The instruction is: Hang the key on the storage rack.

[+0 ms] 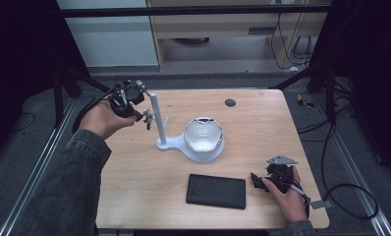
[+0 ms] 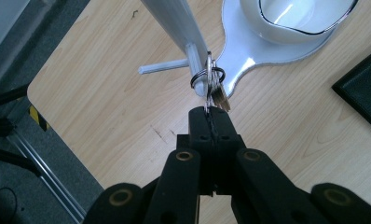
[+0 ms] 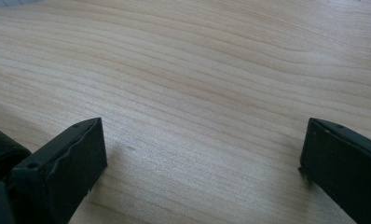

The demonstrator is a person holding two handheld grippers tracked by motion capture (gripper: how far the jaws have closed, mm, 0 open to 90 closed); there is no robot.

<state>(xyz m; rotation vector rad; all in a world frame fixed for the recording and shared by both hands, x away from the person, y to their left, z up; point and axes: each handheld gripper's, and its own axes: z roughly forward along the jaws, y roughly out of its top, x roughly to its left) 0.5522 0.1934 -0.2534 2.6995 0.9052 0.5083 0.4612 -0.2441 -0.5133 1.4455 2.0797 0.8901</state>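
- High view: the left gripper (image 1: 145, 117) is hanging above the table's (image 1: 262, 123) far left part, held up by the person's left hand (image 1: 102, 119), right beside the white stand's (image 1: 155, 118) upright post. A small bunch of keys (image 1: 147, 118) is showing at its tips, too small here to make out clearly, and whether it is sitting on a peg cannot be told from this angle.
- The stand's flat base is running under a white bowl (image 1: 203, 137); the bowl's rim is hiding part of that base. A black wallet (image 1: 216, 191) is lying near the front edge, and a dark round cap (image 1: 230, 103) is sitting far back.
- The right gripper (image 1: 256, 180) is resting low at the front right, just beside the wallet's right end; the hand is covering much of its body.
- Left gripper view: the jaws are pressing together on the keys (image 2: 215, 91), pinching a metal piece of the bunch. The key ring is looping around a short peg (image 2: 198, 79) on the post; a second peg is pointing off to the left. The post's top and the bowl's (image 2: 295, 23) far side are being cut off by the frame, and the wallet (image 2: 363, 91) is showing as a corner.
- Right gripper view: the two jaws are standing wide apart over bare wood (image 3: 197, 93), with nothing between them. A dark rounded shape at the lower left edge is too cropped to identify.
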